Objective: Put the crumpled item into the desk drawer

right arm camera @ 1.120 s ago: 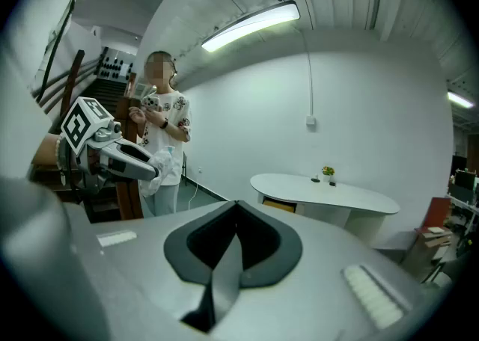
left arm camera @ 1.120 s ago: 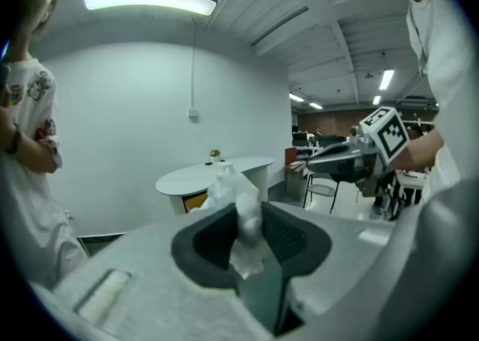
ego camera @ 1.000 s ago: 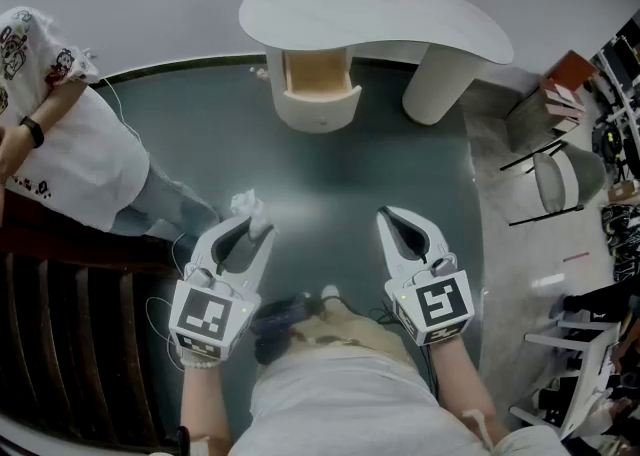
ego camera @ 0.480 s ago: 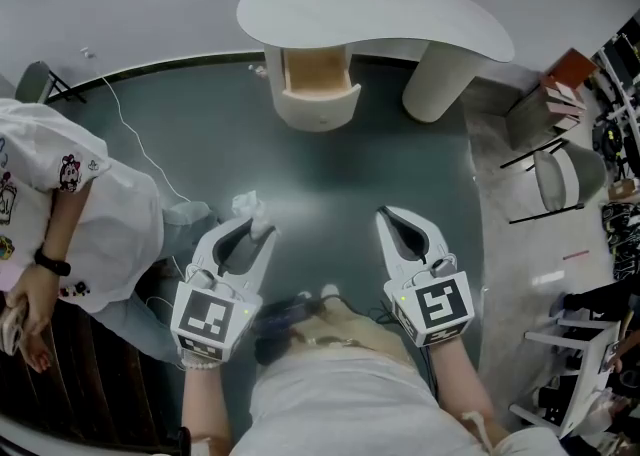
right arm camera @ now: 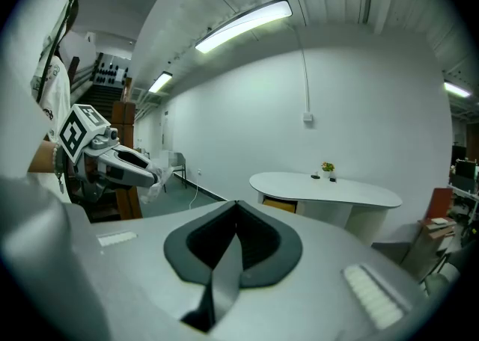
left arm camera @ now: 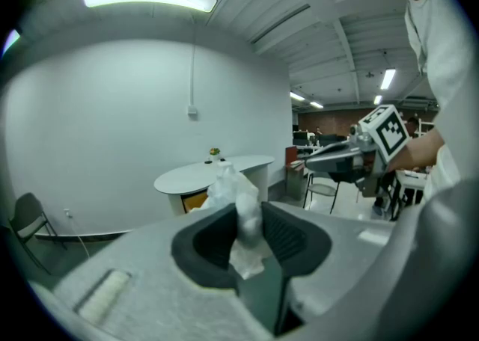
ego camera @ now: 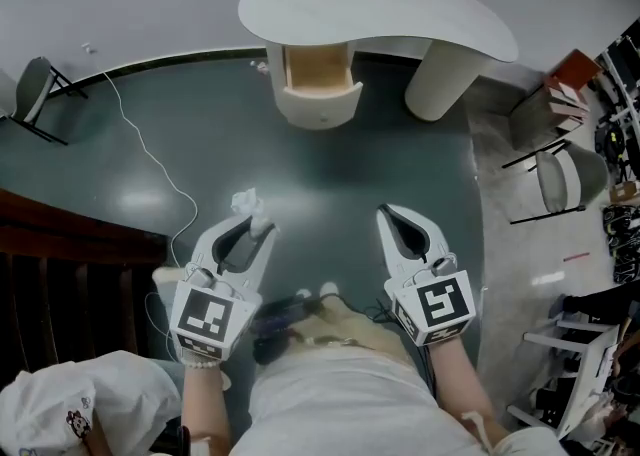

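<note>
One wad point(ego camera: 247, 205) sits clamped in left gripper point(ego camera: 248, 234); right gripper point(ego camera: 391, 218) closed, empty. Open drawer point(ego camera: 318, 72) lies well ahead, slightly right of the wad

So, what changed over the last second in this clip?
Only the bystander in the white printed shirt moved, from the head view's upper left down to its lower left corner, uncovering a chair. Nothing was taken or released: the left gripper stays clamped on the crumpled paper, the right gripper stays shut and empty, and the desk drawer stays open.
</note>
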`<state>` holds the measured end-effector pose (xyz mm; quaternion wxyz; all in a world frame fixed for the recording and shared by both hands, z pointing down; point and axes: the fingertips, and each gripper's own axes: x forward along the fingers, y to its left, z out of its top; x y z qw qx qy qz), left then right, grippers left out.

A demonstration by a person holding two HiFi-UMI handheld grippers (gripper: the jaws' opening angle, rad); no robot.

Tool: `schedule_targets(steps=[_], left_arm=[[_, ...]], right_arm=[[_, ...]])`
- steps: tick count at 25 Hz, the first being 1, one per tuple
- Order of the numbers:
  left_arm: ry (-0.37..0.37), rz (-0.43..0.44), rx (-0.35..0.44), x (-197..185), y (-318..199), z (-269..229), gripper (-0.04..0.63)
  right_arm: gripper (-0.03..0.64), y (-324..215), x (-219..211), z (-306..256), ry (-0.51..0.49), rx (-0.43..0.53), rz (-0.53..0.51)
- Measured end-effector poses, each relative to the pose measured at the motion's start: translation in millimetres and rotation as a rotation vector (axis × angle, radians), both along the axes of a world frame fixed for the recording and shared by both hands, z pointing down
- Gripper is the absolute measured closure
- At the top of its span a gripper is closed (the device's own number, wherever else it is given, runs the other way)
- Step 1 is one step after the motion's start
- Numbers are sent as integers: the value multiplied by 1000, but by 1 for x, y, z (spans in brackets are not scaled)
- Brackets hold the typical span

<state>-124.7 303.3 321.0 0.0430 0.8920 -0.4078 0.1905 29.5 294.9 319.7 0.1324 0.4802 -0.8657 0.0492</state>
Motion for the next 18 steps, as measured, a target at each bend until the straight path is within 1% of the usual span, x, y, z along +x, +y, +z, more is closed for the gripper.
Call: schedule_targets(steps=[6, 14, 18], left_arm=[[8, -30, -7, 8, -1, -4, 492], [-5, -46, 17, 29, 0, -2, 492], [-6, -48, 21, 33, 0, -1, 492]], right_arm=[[612, -3, 9, -1, -3, 1, -16], [612, -5, 34, 5, -7, 1, -31], [612, -7, 37, 7, -7, 2, -33]])
